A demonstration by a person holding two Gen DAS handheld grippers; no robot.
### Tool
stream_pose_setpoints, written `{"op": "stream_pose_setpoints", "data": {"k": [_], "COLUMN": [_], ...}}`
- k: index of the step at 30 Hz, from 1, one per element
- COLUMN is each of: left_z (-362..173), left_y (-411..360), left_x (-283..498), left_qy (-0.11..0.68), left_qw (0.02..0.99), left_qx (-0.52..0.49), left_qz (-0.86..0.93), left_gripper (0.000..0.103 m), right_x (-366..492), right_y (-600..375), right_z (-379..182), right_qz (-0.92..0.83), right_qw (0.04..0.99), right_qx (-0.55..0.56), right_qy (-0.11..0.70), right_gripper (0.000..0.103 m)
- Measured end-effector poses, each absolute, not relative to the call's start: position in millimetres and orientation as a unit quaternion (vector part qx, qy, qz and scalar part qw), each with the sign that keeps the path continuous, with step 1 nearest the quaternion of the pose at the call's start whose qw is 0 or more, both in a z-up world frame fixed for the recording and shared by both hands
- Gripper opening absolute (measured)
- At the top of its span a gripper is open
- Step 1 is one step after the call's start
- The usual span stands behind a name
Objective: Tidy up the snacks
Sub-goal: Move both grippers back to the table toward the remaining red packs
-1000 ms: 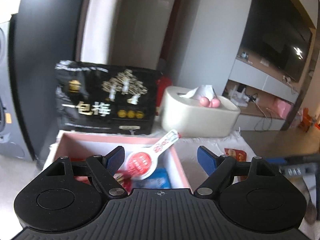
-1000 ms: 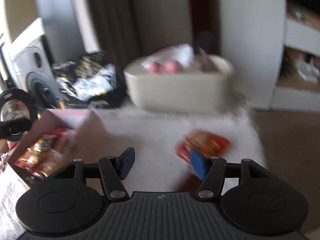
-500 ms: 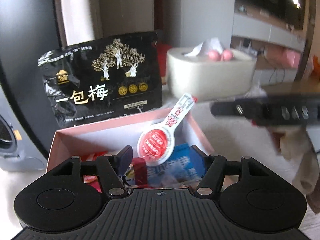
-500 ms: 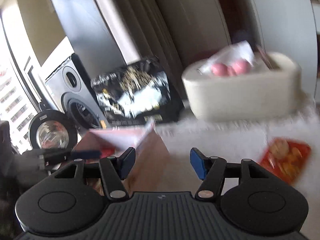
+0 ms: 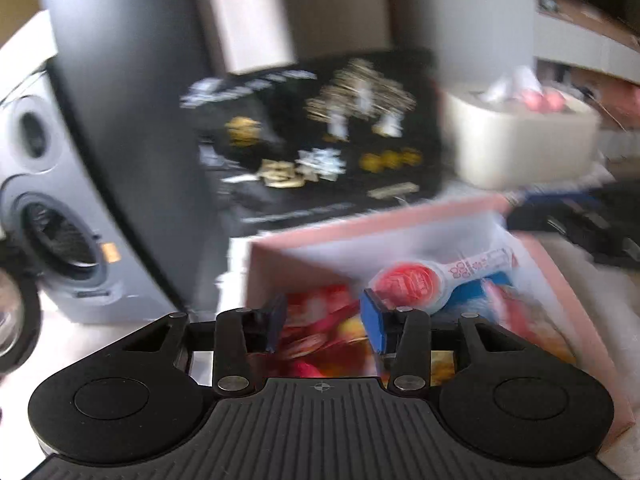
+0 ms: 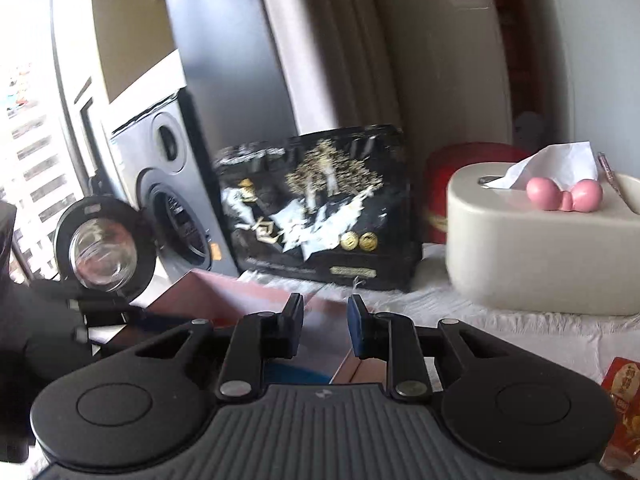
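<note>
Pink cardboard box (image 5: pixel 400 224) is sitting under both claws, snack packets (image 5: pixel 320 320) lying inside it. Left claw (image 5: pixel 324 326) is hovering above those packets, partly open, holding nothing. Right claw (image 6: pixel 325 326) is hanging over the box's edge, narrowly open, empty.

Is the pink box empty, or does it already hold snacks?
It already holds snacks. The pink box is open on top, and the left wrist view shows a red-and-white lollipop and blurred colourful packets inside.
</note>
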State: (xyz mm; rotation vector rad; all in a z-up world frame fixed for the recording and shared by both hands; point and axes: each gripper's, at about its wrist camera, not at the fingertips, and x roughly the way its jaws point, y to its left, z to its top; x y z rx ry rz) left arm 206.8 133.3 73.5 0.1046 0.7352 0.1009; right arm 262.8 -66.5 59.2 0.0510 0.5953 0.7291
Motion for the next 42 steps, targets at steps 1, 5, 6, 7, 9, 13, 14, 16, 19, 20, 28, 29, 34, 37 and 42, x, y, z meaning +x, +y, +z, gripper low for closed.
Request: {"op": "stream_pose_setpoints", "data": {"k": [1,5,6,7,9,13,14,16,19,20,28,29,34,37,42], "left_z": [77.7,95.3,98.7,102.3,108.7,116.3,116.0,111.5,93.9,87.0,47.0,42.4,28.9,24.0,21.9], "left_y": [138.3,138.1,133.9,126.8,107.2,48.6,32.5,1.0,-41.0,-52.4,-76.0,-75.6,-68.9,-66.2,-65.8], "left_x": [202.3,181.5,179.0,176.2,173.0,172.7,172.3,171.2,173.1,174.9,182.0,183.8,188.2,186.9,186.2], "left_qy": [0.352,0.318,0.313,0.308,0.299,0.289,0.288,0.291,0.31,0.323,0.385,0.391,0.411,0.413,0.41], "left_qw": [0.934,0.948,0.949,0.95,0.951,0.943,0.939,0.929,0.914,0.909,0.896,0.896,0.894,0.893,0.894], "left_qx": [0.04,-0.014,-0.027,-0.041,-0.057,-0.063,-0.061,-0.051,-0.023,-0.011,0.002,0.002,-0.001,-0.005,-0.003], "left_qz": [0.051,0.018,0.002,-0.019,-0.06,-0.152,-0.176,-0.224,-0.261,-0.263,-0.22,-0.208,-0.18,-0.176,-0.178], "left_gripper": [0.046,0.046,0.046,0.046,0.046,0.046,0.046,0.046,0.047,0.047,0.047,0.047,0.047,0.047,0.047], "right_x": [258.6,243.1,241.5,239.5,237.3,243.1,245.7,248.8,245.8,246.4,274.9,279.6,302.8,302.7,296.5], "right_y": [-70.9,-106.3,-118.6,-135.5,-164.5,-226.6,-242.3,-263.3,-275.1,-275.9,-252.6,-244.7,-213.8,-208.4,-219.6], "right_z": [60.1,62.8,62.8,61.8,59.4,53.4,51.4,44.9,27.9,23.1,15.5,12.5,-3.4,-4.1,2.3], "right_qz": [0.357,0.35,0.342,0.328,0.294,0.189,0.164,0.142,0.143,0.144,0.132,0.127,0.131,0.125,0.135], "right_qw": [0.887,0.884,0.884,0.887,0.896,0.918,0.919,0.916,0.906,0.906,0.936,0.938,0.919,0.919,0.92], "right_qx": [0.022,0.007,0.005,0.004,-0.002,-0.002,0.008,0.024,0.025,0.029,0.027,0.021,0.006,-0.008,0.016], "right_qy": [0.292,0.311,0.318,0.324,0.334,0.35,0.359,0.375,0.397,0.398,0.325,0.323,0.373,0.373,0.369], "right_gripper": [0.024,0.024,0.024,0.024,0.027,0.043,0.049,0.053,0.054,0.054,0.066,0.066,0.075,0.075,0.046]}}
